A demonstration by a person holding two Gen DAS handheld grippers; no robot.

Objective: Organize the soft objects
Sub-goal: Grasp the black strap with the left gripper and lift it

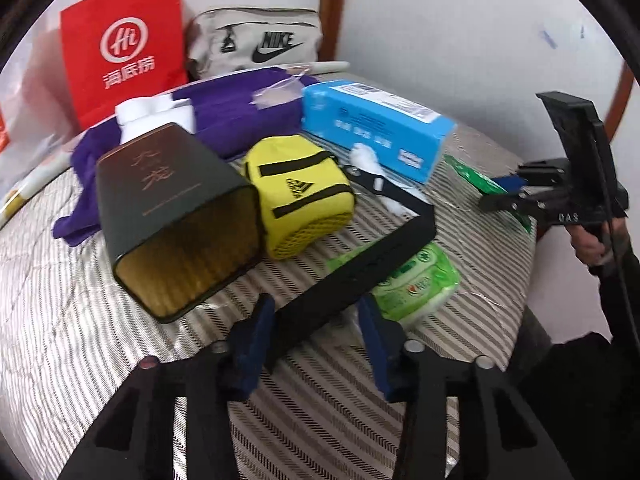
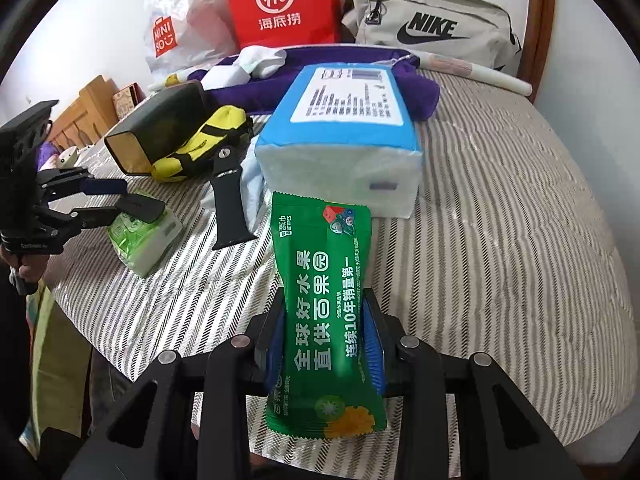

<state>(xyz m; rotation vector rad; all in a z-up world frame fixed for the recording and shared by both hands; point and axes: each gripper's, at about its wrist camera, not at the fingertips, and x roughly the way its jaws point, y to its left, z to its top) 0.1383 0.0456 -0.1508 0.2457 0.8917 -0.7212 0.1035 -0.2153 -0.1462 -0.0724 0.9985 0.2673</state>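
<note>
My right gripper is shut on a green wet-wipe sachet and holds it above the striped bed; it also shows in the left wrist view. My left gripper is open, its blue pads either side of a black strap lying over a light green tissue pack. The pack also shows in the right wrist view. A blue tissue pack, a yellow pouch and a purple cloth lie beyond.
A dark box lies open-ended beside the yellow pouch. A red paper bag, a grey Nike bag and a plastic Miniso bag stand at the back wall. The bed edge drops off at right.
</note>
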